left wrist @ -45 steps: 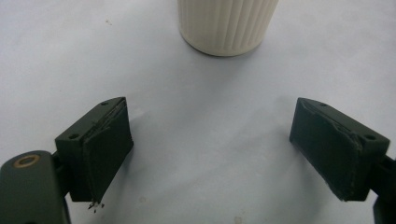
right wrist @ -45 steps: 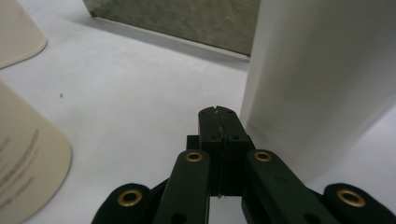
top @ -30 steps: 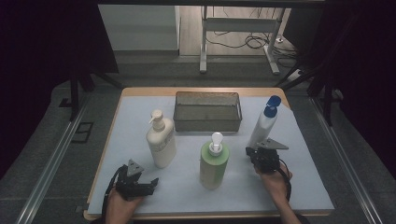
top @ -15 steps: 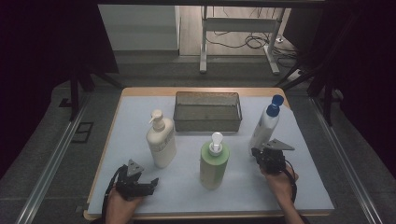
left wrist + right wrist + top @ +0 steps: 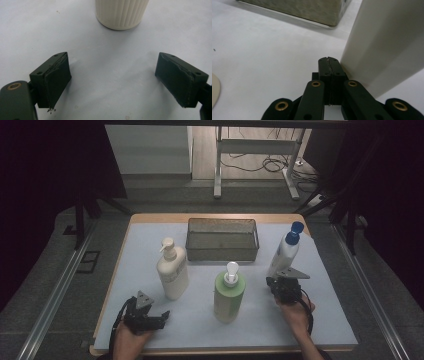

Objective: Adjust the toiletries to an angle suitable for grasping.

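My right gripper [image 5: 270, 283] [image 5: 329, 60] rests low on the mat at the right, its jaws shut with nothing between them. Their tip sits against the foot of a white bottle with a blue cap [image 5: 283, 254] [image 5: 387, 45], which leans away to the right. My left gripper [image 5: 161, 316] [image 5: 112, 61] lies at the front left, wide open and empty. It points at the ribbed base of a cream pump bottle [image 5: 172, 272] [image 5: 121, 12], a short way off. A green pump bottle [image 5: 229, 295] stands upright between the two grippers.
A grey mesh basket [image 5: 222, 222] [image 5: 312, 10] stands at the back middle of the pale mat [image 5: 150, 245]. The wooden table edge runs along the front and sides. Beyond the table are a dark floor, metal rails and a desk frame.
The white bottle with the blue cap has rocked slightly beside the right gripper, which shifted a little. The left gripper has kept still.
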Action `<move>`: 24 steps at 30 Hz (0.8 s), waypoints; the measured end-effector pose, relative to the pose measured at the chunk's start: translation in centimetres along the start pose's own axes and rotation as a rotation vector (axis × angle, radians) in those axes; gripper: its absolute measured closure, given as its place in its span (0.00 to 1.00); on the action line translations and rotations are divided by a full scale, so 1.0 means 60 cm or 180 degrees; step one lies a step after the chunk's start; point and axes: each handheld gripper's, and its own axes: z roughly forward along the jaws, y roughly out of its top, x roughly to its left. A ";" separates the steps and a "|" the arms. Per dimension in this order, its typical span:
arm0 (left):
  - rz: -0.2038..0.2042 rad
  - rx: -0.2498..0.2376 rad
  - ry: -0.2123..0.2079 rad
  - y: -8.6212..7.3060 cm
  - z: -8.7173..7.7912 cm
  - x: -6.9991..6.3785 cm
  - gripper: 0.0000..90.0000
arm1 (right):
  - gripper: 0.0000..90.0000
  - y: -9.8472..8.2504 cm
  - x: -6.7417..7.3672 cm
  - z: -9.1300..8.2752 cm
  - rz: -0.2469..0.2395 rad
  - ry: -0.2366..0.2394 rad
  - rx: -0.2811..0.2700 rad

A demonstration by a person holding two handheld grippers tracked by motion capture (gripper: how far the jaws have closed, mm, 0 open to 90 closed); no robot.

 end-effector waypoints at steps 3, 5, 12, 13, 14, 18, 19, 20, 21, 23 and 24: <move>-0.0001 0.0000 0.0001 0.000 0.000 0.000 0.14 | 1.00 -0.004 -0.009 -0.006 0.0038 -0.0037 0.0007; 0.0000 0.0001 0.0000 0.000 0.000 0.000 0.14 | 1.00 -0.006 -0.016 -0.008 0.0059 -0.0017 0.0007; -0.0001 0.0000 0.0000 0.000 0.000 0.000 0.14 | 1.00 -0.011 -0.027 -0.012 0.0048 -0.0007 0.0046; 0.0000 0.0001 0.0000 0.000 0.000 0.000 0.14 | 1.00 -0.012 -0.029 -0.013 0.0039 -0.0012 0.0051; -0.0001 0.0000 0.0000 0.000 0.000 0.000 0.14 | 1.00 -0.013 -0.030 -0.014 0.0042 -0.0011 0.0055; -0.0001 0.0001 0.0000 0.000 0.000 0.000 0.14 | 1.00 -0.020 -0.042 -0.018 0.0043 -0.0022 0.0089; -0.0001 0.0001 0.0000 0.000 0.000 0.000 0.14 | 1.00 -0.022 -0.045 -0.020 0.0047 -0.0027 0.0095; -0.0001 0.0001 0.0000 0.000 0.000 0.000 0.14 | 1.00 -0.023 -0.047 -0.021 0.0050 -0.0028 0.0101; -0.0001 0.0001 0.0000 0.000 0.000 0.000 0.14 | 1.00 -0.025 -0.050 -0.022 0.0042 -0.0024 0.0101; -0.0002 0.0000 0.0000 0.000 0.000 0.000 0.14 | 1.00 -0.027 -0.056 -0.025 0.0067 -0.0043 0.0117; -0.0001 0.0001 0.0000 0.000 0.000 0.000 0.14 | 1.00 -0.029 -0.059 -0.026 0.0076 -0.0045 0.0125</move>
